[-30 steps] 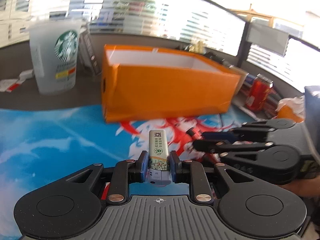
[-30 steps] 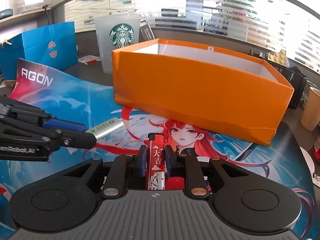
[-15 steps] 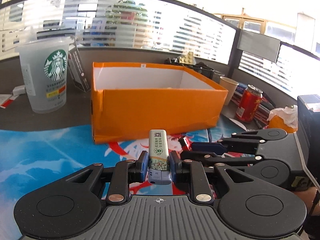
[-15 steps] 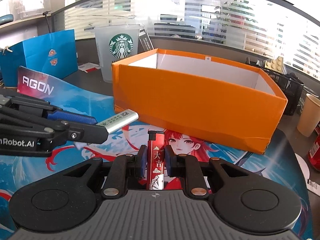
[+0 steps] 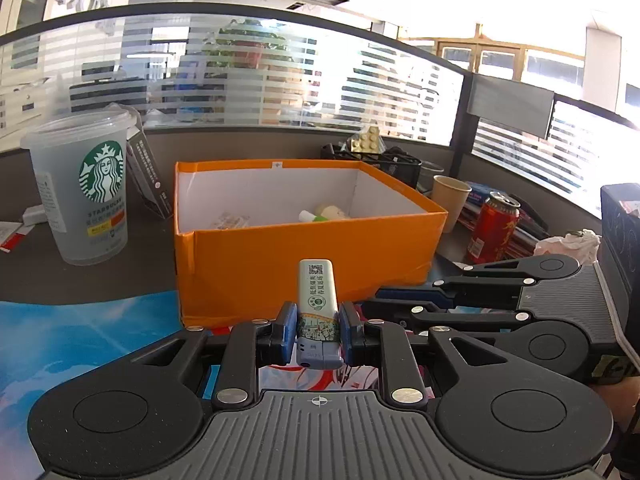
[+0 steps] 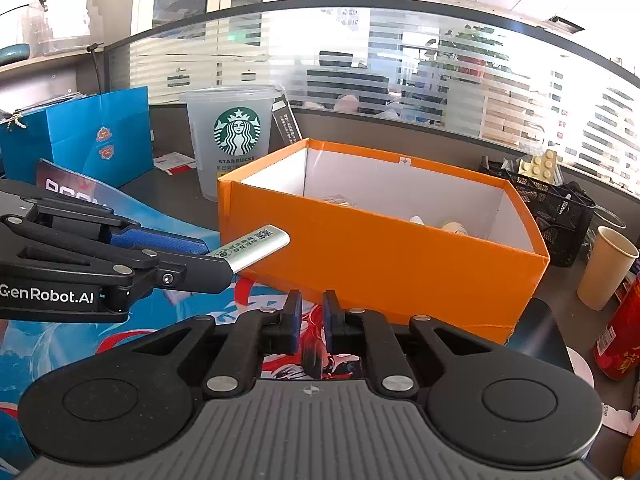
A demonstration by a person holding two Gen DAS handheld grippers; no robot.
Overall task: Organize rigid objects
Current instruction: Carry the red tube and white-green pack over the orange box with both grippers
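Left gripper [image 5: 318, 330] sits low centre of its own view, jaws clamped tight on a pale green lighter [image 5: 317, 308], which stands upright between the blue pads with its top poking up in front of the orange box [image 5: 308, 264]. In the right wrist view that same lighter [image 6: 256, 247] juts out from the left side of the frame, its tip just short of the box's near left corner. The box [image 6: 384, 264] is open-topped, white inside, with a few small items lying on its floor toward the back. Right gripper [image 6: 312, 320] at lower centre: jaws nearly together with only a narrow gap, and there is a blurred dark shape just below that gap, so I cannot tell whether they grip anything. A Starbucks cup [image 5: 86, 196] stands on the counter at the left of the box, a paper cup [image 5: 450, 202] and a red can [image 5: 492, 228] at its right. The blue printed mat [image 5: 80, 332] spreads across lower left.
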